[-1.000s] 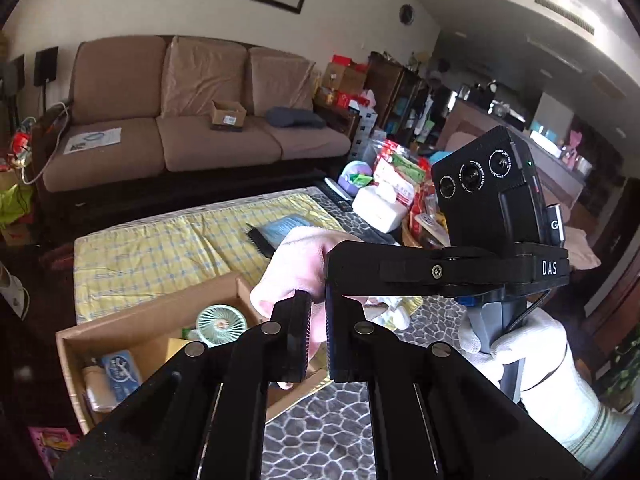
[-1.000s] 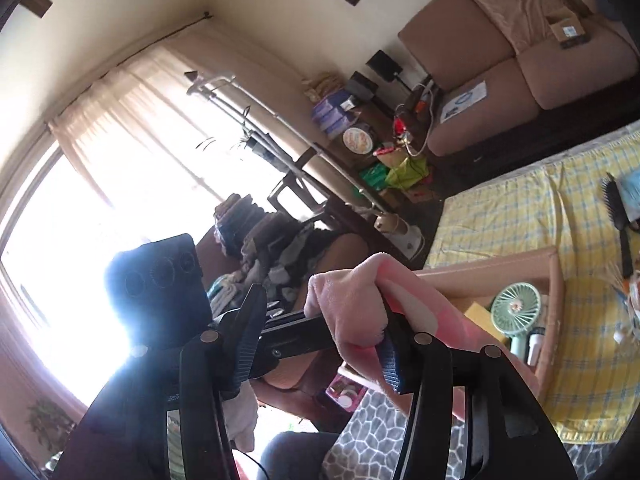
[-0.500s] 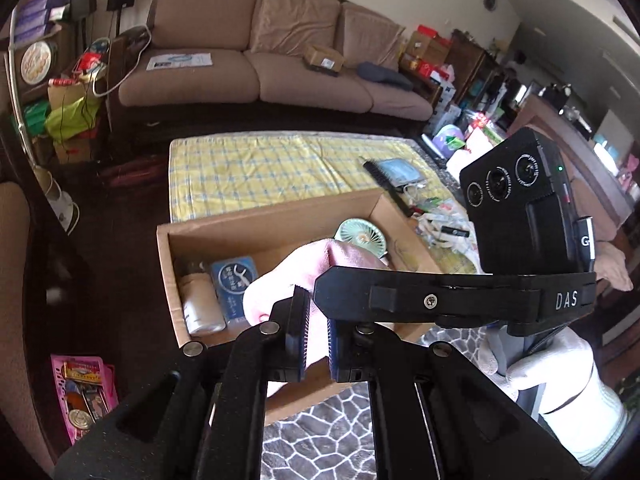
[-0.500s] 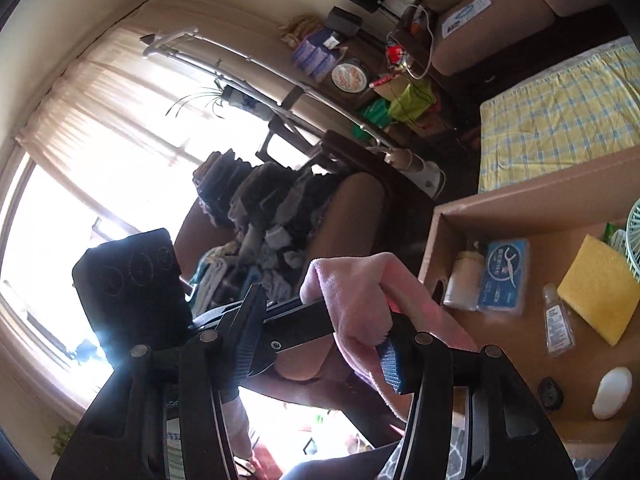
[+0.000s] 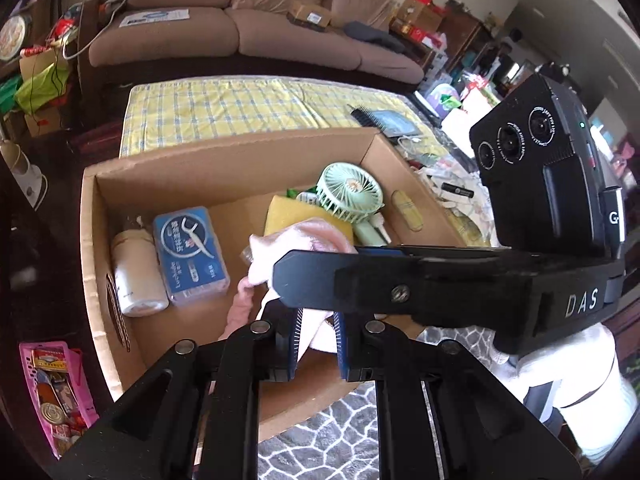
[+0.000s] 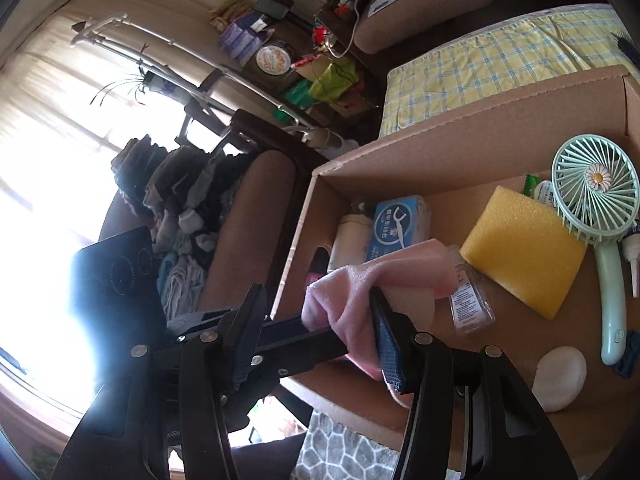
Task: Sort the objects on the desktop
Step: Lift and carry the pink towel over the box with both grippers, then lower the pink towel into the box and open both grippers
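Currently both grippers sit over the near edge of the cardboard box (image 5: pixel 224 160), sharing one pink cloth (image 5: pixel 296 240).

Left gripper (image 5: pixel 316 340): jaws opening, gap narrow, cloth's pale end hanging between the pads; whether they press on it can't be told. Right gripper (image 6: pixel 316 332): jaws about half open, cloth draped over its right finger (image 6: pixel 386 344) and bunched against it, no clear pinch from both sides. The left gripper's body crosses between the right one's fingers.

Judgement: the step is dropping the cloth into the box. To do it well, both should let go together, low over the bare floor by the near wall, then back straight out so the fabric doesn't snag on a pad.

In the way: a small clear bottle (image 6: pixel 468 300) directly under the cloth; past it a yellow sponge (image 6: pixel 524 252) mid-box, a floss-pick pack (image 5: pixel 192 256) and white bottle (image 5: pixel 138 272) along the left wall, a green hand fan (image 5: pixel 352 192) toward the far right corner. A white oval soap (image 6: pixel 560 378) lies near the right front.

Beyond the box: a checked yellow cloth (image 5: pixel 224 108), then a sofa (image 5: pixel 248 28).
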`<action>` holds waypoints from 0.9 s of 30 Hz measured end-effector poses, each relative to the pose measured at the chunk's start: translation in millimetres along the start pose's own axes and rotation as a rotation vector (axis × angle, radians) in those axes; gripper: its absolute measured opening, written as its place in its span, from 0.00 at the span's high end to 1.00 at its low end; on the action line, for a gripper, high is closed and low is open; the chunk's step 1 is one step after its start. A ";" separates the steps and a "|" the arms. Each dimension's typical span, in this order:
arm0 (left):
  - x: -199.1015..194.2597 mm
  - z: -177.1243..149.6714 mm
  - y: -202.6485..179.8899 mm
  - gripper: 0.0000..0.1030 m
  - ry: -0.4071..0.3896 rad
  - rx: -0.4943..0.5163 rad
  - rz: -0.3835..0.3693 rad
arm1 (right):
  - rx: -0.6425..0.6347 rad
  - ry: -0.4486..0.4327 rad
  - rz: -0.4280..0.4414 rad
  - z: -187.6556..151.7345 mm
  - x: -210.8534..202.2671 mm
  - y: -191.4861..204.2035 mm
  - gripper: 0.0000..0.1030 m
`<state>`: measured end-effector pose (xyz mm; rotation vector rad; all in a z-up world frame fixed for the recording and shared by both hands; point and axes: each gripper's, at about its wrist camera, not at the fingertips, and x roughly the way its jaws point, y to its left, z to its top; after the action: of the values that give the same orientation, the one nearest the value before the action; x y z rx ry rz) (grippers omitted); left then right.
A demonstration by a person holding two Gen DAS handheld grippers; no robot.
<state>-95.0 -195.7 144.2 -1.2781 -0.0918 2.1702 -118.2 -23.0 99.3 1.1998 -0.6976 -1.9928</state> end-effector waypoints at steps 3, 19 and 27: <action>-25.6 24.0 -20.7 0.88 -0.065 0.029 -0.019 | -0.046 -0.049 0.019 16.4 -22.6 22.2 0.45; -39.1 105.9 -61.7 0.88 -0.182 0.064 -0.044 | -0.181 -0.131 -0.011 89.8 -90.0 55.1 0.42; 7.9 103.5 -24.0 0.88 -0.104 0.045 -0.017 | -0.146 -0.097 -0.012 94.5 -48.6 14.2 0.43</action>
<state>-170.7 -147.3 201.5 -1.1349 -0.0949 2.2114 -183.2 15.1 175.5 1.0293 -0.5819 -2.0848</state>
